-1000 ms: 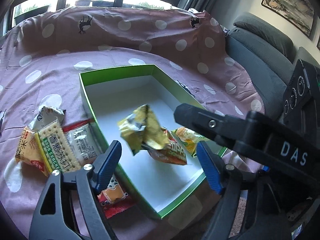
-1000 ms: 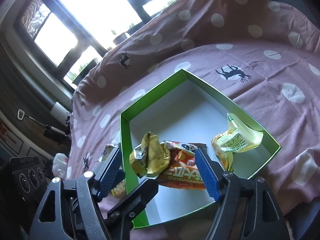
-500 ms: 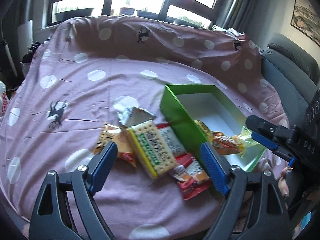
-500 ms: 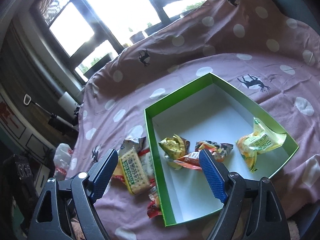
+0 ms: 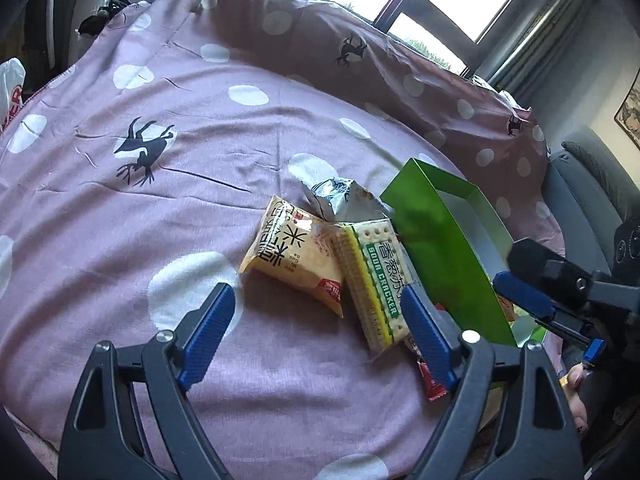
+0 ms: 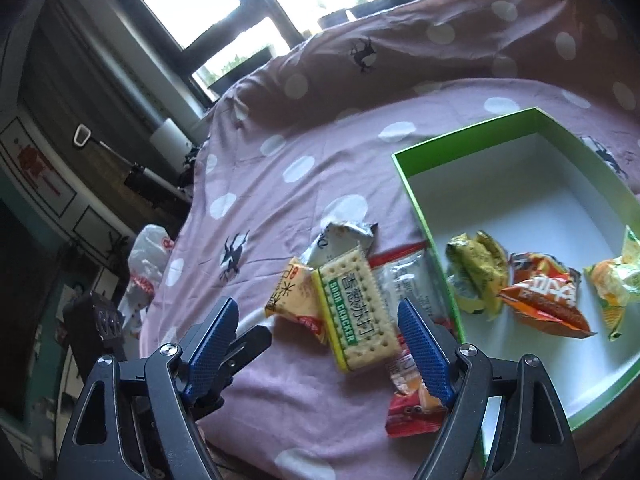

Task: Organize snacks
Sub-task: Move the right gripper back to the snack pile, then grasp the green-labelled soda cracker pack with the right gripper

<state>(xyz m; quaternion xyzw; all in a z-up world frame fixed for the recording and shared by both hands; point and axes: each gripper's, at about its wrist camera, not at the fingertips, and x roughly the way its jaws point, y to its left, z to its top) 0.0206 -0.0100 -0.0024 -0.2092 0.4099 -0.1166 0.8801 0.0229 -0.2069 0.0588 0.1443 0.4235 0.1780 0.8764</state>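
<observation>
A green box with a white inside (image 6: 420,204) (image 5: 436,240) lies on the dotted cloth. It holds a yellow-green packet (image 6: 478,272), an orange packet (image 6: 544,300) and a yellow-orange packet (image 6: 616,284). Left of the box lie a soda cracker pack (image 6: 354,310) (image 5: 374,276), a beige rice-cracker packet (image 5: 294,254) (image 6: 294,300), a silver packet (image 5: 340,196) (image 6: 340,238), a clear packet (image 6: 408,284) and a red packet (image 6: 412,404). My left gripper (image 5: 316,336) is open and empty, just short of the loose snacks. My right gripper (image 6: 320,344) is open and empty over the cracker pack.
A grey sofa (image 5: 588,184) stands behind the box on the right. A white plastic bag (image 6: 148,256) hangs off the table's left side. The cloth runs up over a raised back edge (image 5: 320,32) below the windows.
The yellow-green packet left the left gripper and now lies in the box. Both grippers have swung left from the box to the loose snacks, and stay open.
</observation>
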